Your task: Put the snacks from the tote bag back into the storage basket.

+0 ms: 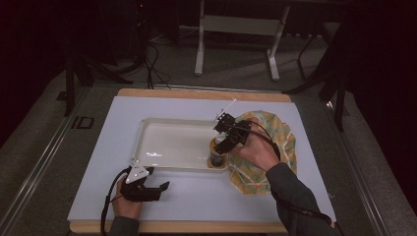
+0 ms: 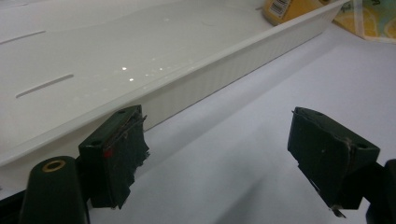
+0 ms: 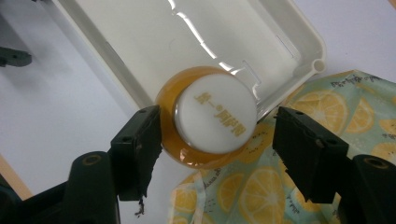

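An amber bottle (image 1: 216,158) with a white cap (image 3: 215,114) stands upright in the near right corner of a white tray (image 1: 147,129). My right gripper (image 1: 222,143) points down over it, open, its jaws on either side of the bottle (image 3: 187,156). The left pad sits at the bottle's edge and the right pad stands apart from it. My left gripper (image 1: 158,181) rests low on the mat in front of the tray's near left corner, open and empty. In the left gripper view its jaws (image 2: 215,135) face the tray's ribbed wall (image 2: 210,79), with the bottle (image 2: 285,7) far off.
A lemon-print cloth (image 1: 278,140) lies crumpled to the right of the tray, partly under my right hand and under the tray's corner (image 3: 327,112). Tray and cloth lie on a white mat (image 1: 196,199) over a wooden board. Desk legs stand on the floor beyond.
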`<state>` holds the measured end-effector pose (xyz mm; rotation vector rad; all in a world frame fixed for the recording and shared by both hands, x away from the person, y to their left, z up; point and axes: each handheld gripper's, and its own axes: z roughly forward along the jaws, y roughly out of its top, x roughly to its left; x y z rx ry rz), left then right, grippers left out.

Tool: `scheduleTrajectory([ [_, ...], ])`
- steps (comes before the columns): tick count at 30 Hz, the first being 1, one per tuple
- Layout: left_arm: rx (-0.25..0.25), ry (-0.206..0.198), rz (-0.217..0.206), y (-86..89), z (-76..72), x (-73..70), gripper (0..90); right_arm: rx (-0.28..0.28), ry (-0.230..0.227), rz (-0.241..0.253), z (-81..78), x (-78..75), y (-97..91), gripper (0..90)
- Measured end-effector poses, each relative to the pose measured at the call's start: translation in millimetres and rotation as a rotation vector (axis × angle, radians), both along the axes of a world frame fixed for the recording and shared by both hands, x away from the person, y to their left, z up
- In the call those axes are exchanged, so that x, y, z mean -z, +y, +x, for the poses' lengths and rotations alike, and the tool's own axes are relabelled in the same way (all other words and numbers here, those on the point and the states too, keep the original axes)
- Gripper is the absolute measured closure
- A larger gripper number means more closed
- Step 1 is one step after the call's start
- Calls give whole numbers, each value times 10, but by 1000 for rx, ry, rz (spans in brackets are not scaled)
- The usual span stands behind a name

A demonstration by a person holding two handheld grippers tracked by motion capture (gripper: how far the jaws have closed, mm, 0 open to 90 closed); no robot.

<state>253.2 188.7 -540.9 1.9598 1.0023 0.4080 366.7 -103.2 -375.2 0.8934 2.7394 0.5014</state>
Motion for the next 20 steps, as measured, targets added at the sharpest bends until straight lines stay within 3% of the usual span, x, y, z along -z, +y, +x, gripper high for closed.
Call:
scheduleTrajectory([
  [10, 0, 1, 0, 1, 0, 0, 192, -24, 1, -6, -52, -28, -97, 310],
  [20, 0, 0, 0, 2, 0, 0, 192, -29, 10, 11, -139, -33, -342, 311],
])
